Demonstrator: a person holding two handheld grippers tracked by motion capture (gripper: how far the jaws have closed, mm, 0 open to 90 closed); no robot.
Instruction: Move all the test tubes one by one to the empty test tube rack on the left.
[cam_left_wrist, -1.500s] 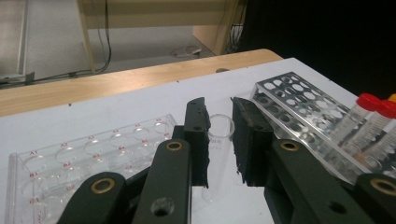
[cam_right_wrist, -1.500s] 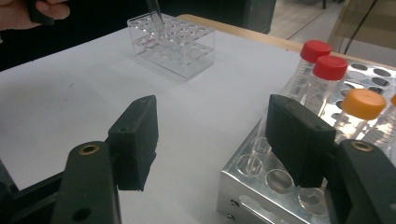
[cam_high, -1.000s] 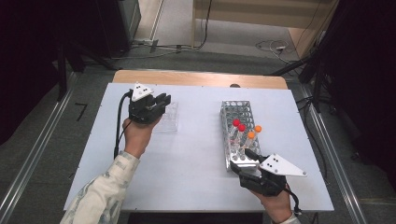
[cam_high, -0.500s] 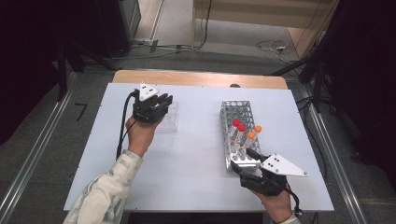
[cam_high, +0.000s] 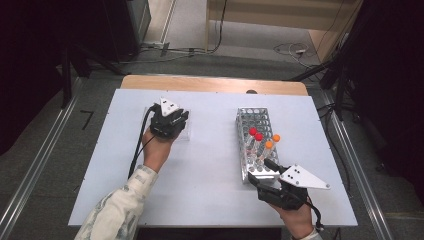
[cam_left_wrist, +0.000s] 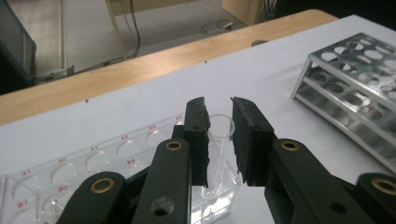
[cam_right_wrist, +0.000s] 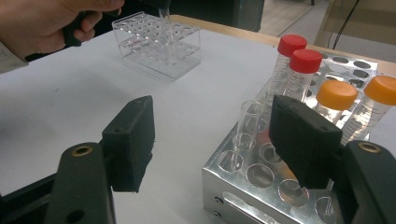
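Fingers: left gripper (cam_left_wrist: 219, 140) clamped on clear tube (cam_left_wrist: 219, 128), right gripper (cam_right_wrist: 210, 140) apart | surface: white table (cam_high: 210, 185) | room: grey floor (cam_high: 45, 165)

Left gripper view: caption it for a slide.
Left gripper clamps a clear glass tube above the clear plastic rack.

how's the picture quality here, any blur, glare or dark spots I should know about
High view: table evenly lit, surroundings dark, overall soft. Left gripper view: jaws sharp, the clear tube between them faint against the white top, far floor washed out. Right gripper view: near jaws slightly soft, metal rack glinting, caps crisp, clear plastic rack hazy.
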